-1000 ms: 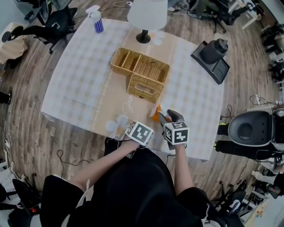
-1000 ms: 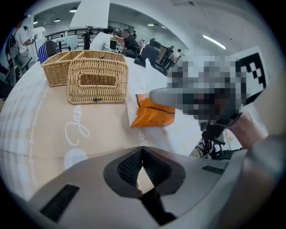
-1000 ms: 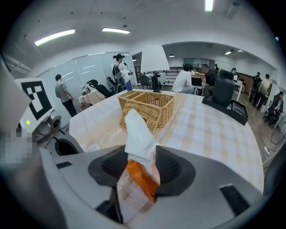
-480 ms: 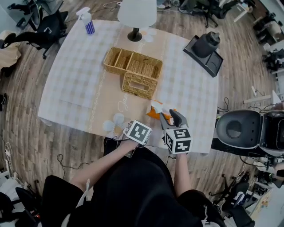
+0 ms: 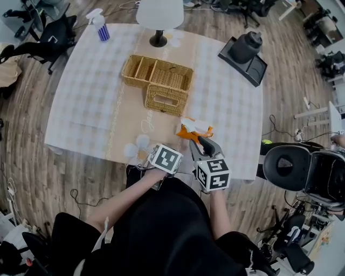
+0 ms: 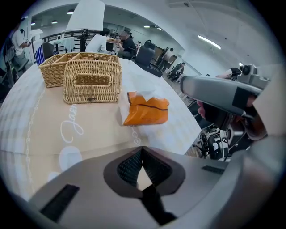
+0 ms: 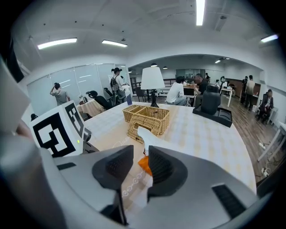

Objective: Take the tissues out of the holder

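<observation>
The woven tissue holder (image 5: 166,99) lies on the table beside a woven tray (image 5: 156,73). An orange tissue pack (image 5: 194,130) with a white tissue sticking out of it rests on the cloth nearer me; the left gripper view also has the pack (image 6: 146,108) and the holder (image 6: 92,83). My right gripper (image 5: 199,143) hovers just short of the pack. Its jaws have just been closing and still stand apart, and through their gap (image 7: 137,167) I see the pack, which they do not pinch. My left gripper (image 6: 142,154) is shut and empty, low over the near table edge.
A white lamp (image 5: 158,13) and a spray bottle (image 5: 99,24) stand at the far side. A black appliance on a dark tray (image 5: 245,51) sits at the far right corner. An office chair (image 5: 288,164) stands right of the table. People are in the background.
My right gripper has drawn back from the orange pack toward me and risen, with its jaws narrower. The pack stays on the table. The left gripper has hardly moved.
</observation>
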A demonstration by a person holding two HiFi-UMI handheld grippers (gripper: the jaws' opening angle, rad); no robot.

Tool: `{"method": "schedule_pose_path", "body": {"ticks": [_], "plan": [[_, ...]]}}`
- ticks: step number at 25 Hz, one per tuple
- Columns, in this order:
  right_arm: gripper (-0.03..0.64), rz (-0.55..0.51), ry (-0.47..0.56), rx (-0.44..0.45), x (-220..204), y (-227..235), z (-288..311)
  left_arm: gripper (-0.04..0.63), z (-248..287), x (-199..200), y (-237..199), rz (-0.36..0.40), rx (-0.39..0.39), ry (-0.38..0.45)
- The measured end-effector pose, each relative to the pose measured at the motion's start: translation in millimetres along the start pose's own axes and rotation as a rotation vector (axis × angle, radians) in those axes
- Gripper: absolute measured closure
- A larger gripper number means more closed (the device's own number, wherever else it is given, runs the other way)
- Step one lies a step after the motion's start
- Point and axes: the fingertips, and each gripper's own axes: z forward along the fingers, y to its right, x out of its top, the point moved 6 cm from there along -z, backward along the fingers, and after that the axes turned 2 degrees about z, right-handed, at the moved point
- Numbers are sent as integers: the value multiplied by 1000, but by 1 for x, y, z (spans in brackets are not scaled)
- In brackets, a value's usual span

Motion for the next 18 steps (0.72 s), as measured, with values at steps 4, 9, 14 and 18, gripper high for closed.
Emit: {"method": "schedule_pose_path", "body": {"ticks": [4, 9, 14, 18], "plan": [[558, 57, -14, 11, -13, -6, 2, 595, 2, -8, 2, -2, -16, -12], [588, 120, -42, 79, -31, -20, 9, 595, -1, -15, -1, -3, -13, -10], [603, 156, -144, 77, -51, -33, 21, 595, -6, -23, -7, -17, -1, 5], [603, 168, -236, 90, -64, -44, 32, 595, -13, -27, -14, -33, 24, 25]]}}
